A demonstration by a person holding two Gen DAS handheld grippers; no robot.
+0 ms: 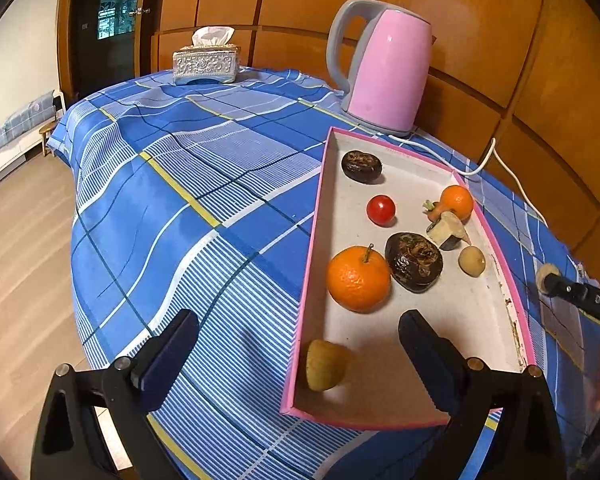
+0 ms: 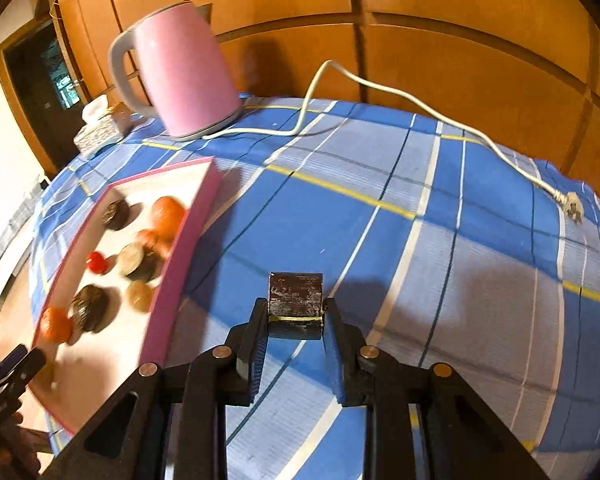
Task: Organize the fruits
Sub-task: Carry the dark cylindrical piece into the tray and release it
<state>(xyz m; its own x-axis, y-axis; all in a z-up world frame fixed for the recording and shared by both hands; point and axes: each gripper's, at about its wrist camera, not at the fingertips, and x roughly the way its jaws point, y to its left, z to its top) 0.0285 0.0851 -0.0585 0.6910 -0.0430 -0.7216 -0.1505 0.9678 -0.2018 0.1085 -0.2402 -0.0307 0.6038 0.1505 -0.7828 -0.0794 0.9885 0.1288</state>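
Right gripper (image 2: pixel 296 320) clamped on dark chunk (image 2: pixel 296 300), right of tray (image 2: pixel 188 216). Left gripper (image 1: pixel 300 344) spread wide, empty, straddling tray's near rim. Carry chunk level over pink wall, release low among fruit.

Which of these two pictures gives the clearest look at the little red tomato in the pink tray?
The left wrist view: the red tomato sits sharp and unobstructed on the pink tray floor. In the right wrist view it is a small, motion-blurred red blob near the tray's far wall.

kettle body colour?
Pink, with a grey handle; the electric kettle shows sharpest in the left wrist view.
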